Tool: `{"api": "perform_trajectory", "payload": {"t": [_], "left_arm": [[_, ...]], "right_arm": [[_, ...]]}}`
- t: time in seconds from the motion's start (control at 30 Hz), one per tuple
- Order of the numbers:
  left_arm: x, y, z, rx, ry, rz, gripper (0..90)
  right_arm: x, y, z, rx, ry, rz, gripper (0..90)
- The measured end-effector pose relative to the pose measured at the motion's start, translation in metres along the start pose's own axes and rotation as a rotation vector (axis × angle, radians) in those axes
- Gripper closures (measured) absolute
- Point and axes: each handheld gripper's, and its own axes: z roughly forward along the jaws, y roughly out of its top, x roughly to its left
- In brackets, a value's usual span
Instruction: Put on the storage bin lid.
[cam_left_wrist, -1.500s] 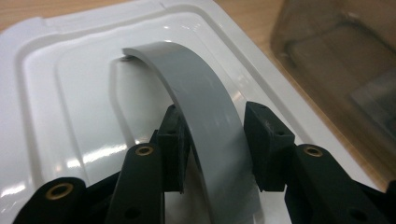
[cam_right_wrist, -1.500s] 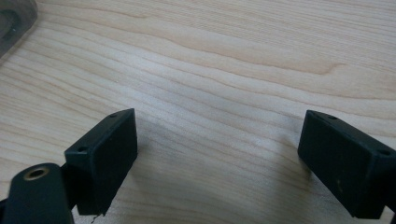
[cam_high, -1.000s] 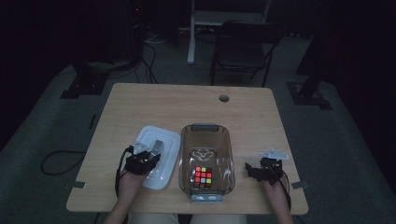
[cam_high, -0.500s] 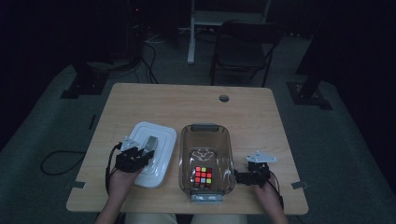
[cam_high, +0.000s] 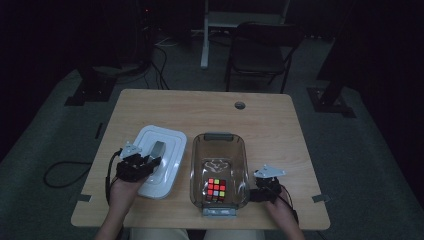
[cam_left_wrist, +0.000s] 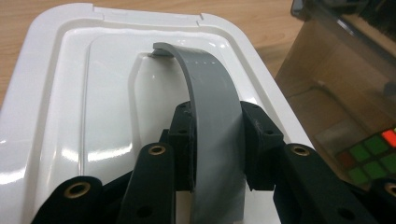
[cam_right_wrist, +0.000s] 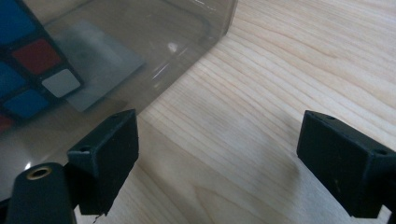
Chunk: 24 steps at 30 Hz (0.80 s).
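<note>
A white lid (cam_high: 161, 159) (cam_left_wrist: 70, 107) lies flat on the table at the left, with a grey arched handle (cam_left_wrist: 212, 107) (cam_high: 157, 149) on top. My left gripper (cam_high: 142, 163) (cam_left_wrist: 215, 158) is shut on that handle. To the right stands a clear plastic bin (cam_high: 218, 150) (cam_right_wrist: 154, 51) with a colourful puzzle cube (cam_high: 216, 188) (cam_right_wrist: 28, 70) inside, near its front end. My right gripper (cam_high: 261, 187) (cam_right_wrist: 217, 154) stands open just right of the bin's front corner, low over the wood, with nothing between its jaws.
The wooden table (cam_high: 210, 112) has a cable hole (cam_high: 240, 105) near its far edge. A dark chair (cam_high: 260, 50) and equipment stands are on the floor behind. The bin's grey latch (cam_high: 219, 212) sits at the table's front edge.
My left gripper has slid forward and shut on the lid's handle. My right gripper has moved left, toward the bin's front right corner.
</note>
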Motion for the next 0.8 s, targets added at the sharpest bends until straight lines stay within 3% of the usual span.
{"api": "perform_trajectory", "payload": {"t": [0.2, 0.37, 0.57, 0.7, 0.8], "left_arm": [[0.006, 0.011, -0.016, -0.042, -0.001, -0.008, 69.7], [0.008, 0.021, -0.032, -0.077, -0.032, -0.015, 69.6], [0.005, 0.037, -0.056, -0.138, -0.054, 0.004, 69.7], [-0.006, 0.044, -0.06, -0.128, -0.082, 0.049, 69.7], [-0.011, 0.045, -0.058, -0.119, -0.109, 0.06, 69.7]], "right_arm": [[0.011, 0.006, 0.007, -0.003, 0.018, -0.022, 12.7], [0.019, 0.01, 0.012, -0.003, 0.05, -0.022, 12.7], [0.03, 0.018, 0.02, -0.001, 0.067, -0.045, 12.8], [0.04, 0.025, 0.026, -0.005, 0.09, -0.056, 12.8], [0.05, 0.031, 0.032, -0.008, 0.103, -0.075, 12.8]]}}
